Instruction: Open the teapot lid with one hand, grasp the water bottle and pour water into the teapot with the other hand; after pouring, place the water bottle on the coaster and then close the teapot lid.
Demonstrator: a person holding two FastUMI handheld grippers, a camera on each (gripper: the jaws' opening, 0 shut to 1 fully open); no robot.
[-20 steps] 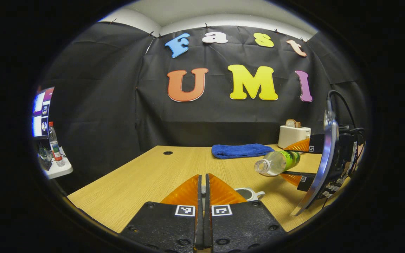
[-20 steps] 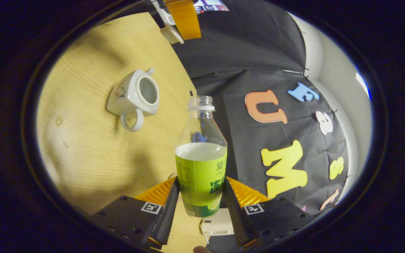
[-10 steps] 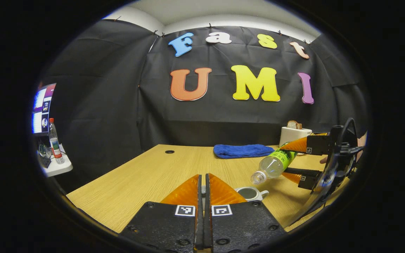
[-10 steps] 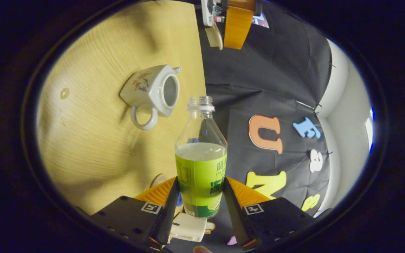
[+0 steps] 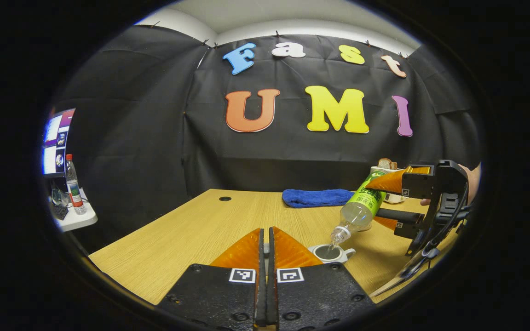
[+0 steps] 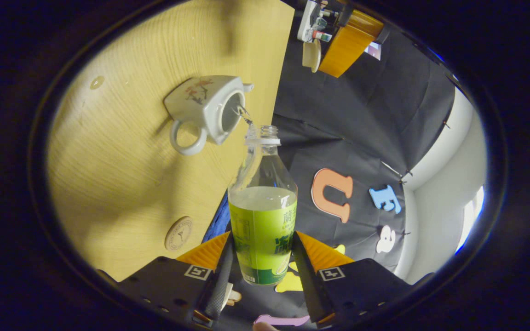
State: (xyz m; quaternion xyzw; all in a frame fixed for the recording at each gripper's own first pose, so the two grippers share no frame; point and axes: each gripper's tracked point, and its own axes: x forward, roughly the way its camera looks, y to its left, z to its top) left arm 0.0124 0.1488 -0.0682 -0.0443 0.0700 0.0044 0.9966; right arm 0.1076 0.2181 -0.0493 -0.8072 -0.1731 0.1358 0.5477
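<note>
Wooden table (image 6: 122,184): coaster (image 6: 178,233) in right gripper view.

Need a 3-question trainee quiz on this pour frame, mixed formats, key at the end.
1. True or false: the right gripper is shut on the water bottle.
2. Multiple choice: the teapot is (A) lidded, (B) open with water streaming into it, (C) tipped on its side.
3. Fill in: the left gripper holds the teapot's ___ up off the pot, and the round ___ on the table bears nothing yet.

Key: 1 true; 2 B; 3 lid, coaster.
</note>
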